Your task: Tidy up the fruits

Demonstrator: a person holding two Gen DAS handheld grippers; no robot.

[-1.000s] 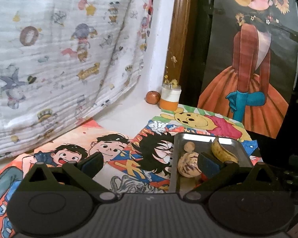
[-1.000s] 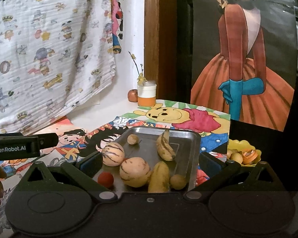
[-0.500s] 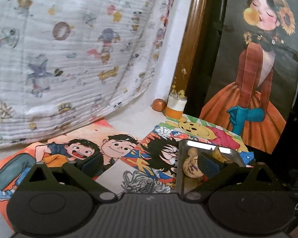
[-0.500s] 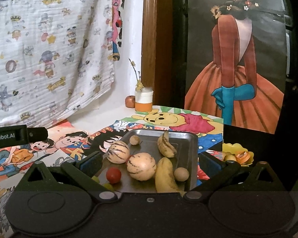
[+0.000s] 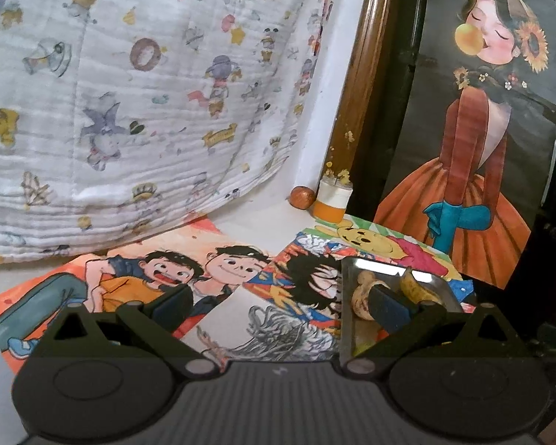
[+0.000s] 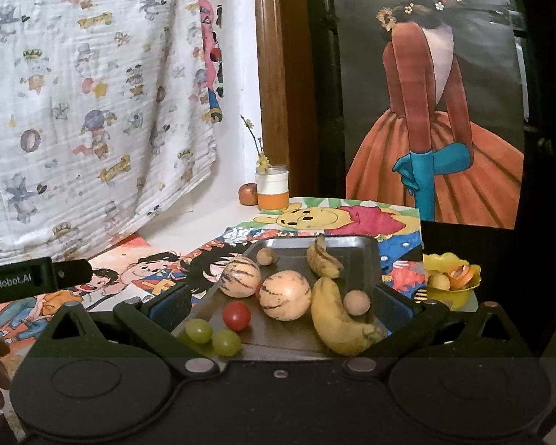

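Cartoon mats (image 6: 211,256) | tray (image 6: 370,259) w/ fruit | both tongs (image 6: 278,306) agape, empty

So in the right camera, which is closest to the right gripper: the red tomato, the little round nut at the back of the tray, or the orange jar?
From the right gripper:
1. Red tomato, near front of the tray, left of middle.
2. Small round nut, back left of the tray.
3. Orange jar, beyond the tray, by the wall.
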